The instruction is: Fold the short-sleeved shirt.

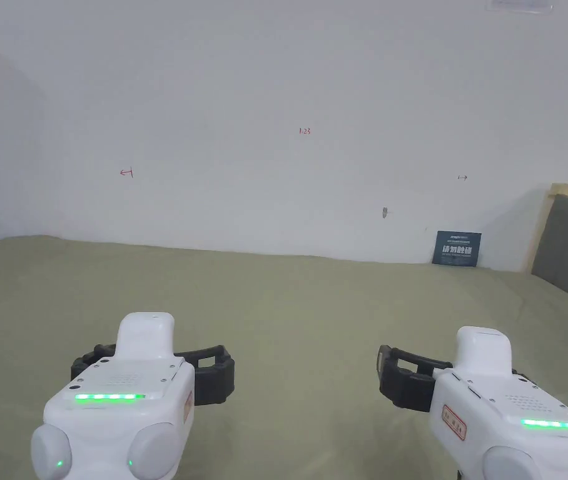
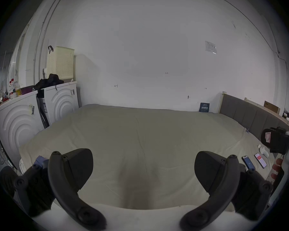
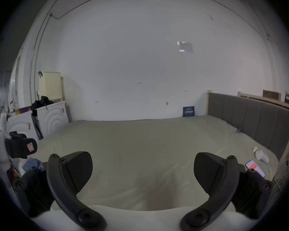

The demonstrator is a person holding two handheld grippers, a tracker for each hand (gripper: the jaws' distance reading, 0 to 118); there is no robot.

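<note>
— Any writing you can make out?

— On the white wall [image 1: 314, 94] a small red number [image 1: 304, 131], seemingly "1.23". Left of it a red arrow mark [image 1: 127, 172], right of it a faint dark arrow mark [image 1: 462, 178].

— And the blue sign [image 1: 457, 249] against the wall, at the far edge of the bed [image 1: 289, 300]?

— White characters on it, too small to read.

— The hand-held grippers?

— The right hand-held gripper [image 1: 401, 375] carries a red-framed sticker [image 1: 454, 422] on its white body; its text is illegible. The paper sheet [image 2: 210, 47] high on the wall is illegible too.
</note>
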